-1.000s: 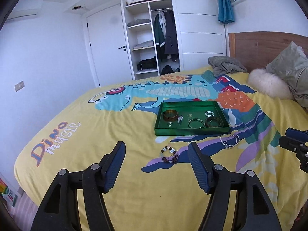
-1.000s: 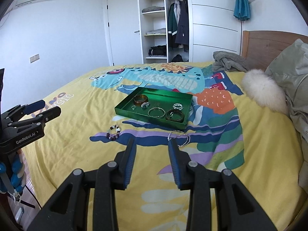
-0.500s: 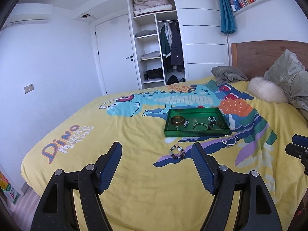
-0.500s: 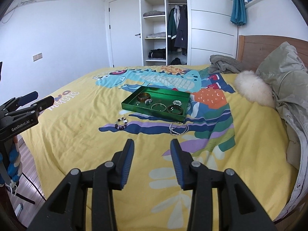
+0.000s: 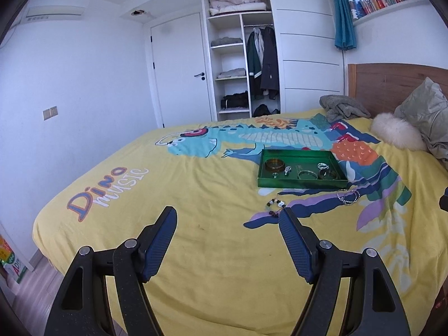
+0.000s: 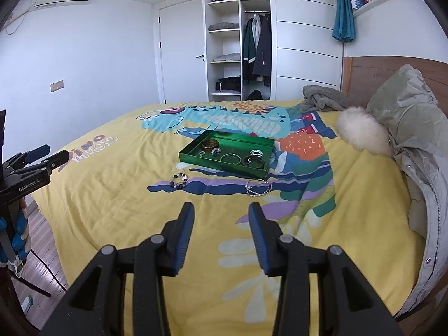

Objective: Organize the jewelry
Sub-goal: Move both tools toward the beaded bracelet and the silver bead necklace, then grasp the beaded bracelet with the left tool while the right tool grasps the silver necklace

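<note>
Jewelry tray [image 6: 224, 165] holds bangles [image 6: 253, 161] and rings [image 6: 256, 152].

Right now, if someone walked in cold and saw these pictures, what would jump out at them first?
Probably the bright yellow bedspread with its big blue dinosaur print, which fills the middle of both views. Next, the green tray sitting on it mid-bed with bangles and rings inside, and two pieces lying loose in front of it: a beaded bracelet and a silver chain bracelet. Both sets of tongs, left and right, are open and empty.
</note>
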Demonstrator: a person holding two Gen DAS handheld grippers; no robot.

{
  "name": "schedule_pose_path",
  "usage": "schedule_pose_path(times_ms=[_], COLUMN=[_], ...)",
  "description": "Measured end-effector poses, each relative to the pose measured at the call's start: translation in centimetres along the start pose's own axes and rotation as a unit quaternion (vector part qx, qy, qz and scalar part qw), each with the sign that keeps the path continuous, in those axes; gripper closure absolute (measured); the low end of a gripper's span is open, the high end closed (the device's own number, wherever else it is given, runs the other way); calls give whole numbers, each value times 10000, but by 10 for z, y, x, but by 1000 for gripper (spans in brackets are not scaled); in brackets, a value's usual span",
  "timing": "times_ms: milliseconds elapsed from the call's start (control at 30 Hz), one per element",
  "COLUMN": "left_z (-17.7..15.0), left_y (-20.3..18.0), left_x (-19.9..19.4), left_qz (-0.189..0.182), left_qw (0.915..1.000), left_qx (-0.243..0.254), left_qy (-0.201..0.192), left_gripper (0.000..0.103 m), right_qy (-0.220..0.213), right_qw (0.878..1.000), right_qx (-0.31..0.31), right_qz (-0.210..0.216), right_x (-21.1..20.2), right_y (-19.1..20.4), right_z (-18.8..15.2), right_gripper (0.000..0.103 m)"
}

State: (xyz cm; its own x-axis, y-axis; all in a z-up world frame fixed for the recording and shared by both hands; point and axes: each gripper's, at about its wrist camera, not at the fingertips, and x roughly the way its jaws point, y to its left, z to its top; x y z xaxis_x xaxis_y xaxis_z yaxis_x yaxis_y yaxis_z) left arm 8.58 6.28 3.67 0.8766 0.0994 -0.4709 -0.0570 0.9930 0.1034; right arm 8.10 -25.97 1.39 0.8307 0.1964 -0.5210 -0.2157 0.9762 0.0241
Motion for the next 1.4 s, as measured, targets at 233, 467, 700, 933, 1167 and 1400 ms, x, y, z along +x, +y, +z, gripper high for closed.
schedule_pose_path(times_ms=[233,467,700,933,1167,1400], left_z=[-9,-18,-13,-8,-14,-34], left_y=[5,-35,-69,-94,-127,-134], left_x=[39,97,167,241,306,346], left_qz=[-294,-973,-1651,-1937,-1797,-1635], left_qw=[9991,9916,9785,9669,9601,9545], left_qx=[72,390,467,464,706,689], left_qy=[289,759,1149,1595,2022,2396], left_gripper=[28,28,36,38,45,49], right_qy=[206,569,866,1108,1331,1589], right_qw=[9995,9974,9946,9904,9879,9837], right_qx=[234,435,578,818,787,794], right_qz=[-27,10,-48,-106,-123,-278], right_x=[35,94,168,248,308,355], right_y=[-22,-41,-66,-100,-116,-132], right_z=[-5,-9,-3,4,9,10], right_gripper=[61,61,61,61,61,61])
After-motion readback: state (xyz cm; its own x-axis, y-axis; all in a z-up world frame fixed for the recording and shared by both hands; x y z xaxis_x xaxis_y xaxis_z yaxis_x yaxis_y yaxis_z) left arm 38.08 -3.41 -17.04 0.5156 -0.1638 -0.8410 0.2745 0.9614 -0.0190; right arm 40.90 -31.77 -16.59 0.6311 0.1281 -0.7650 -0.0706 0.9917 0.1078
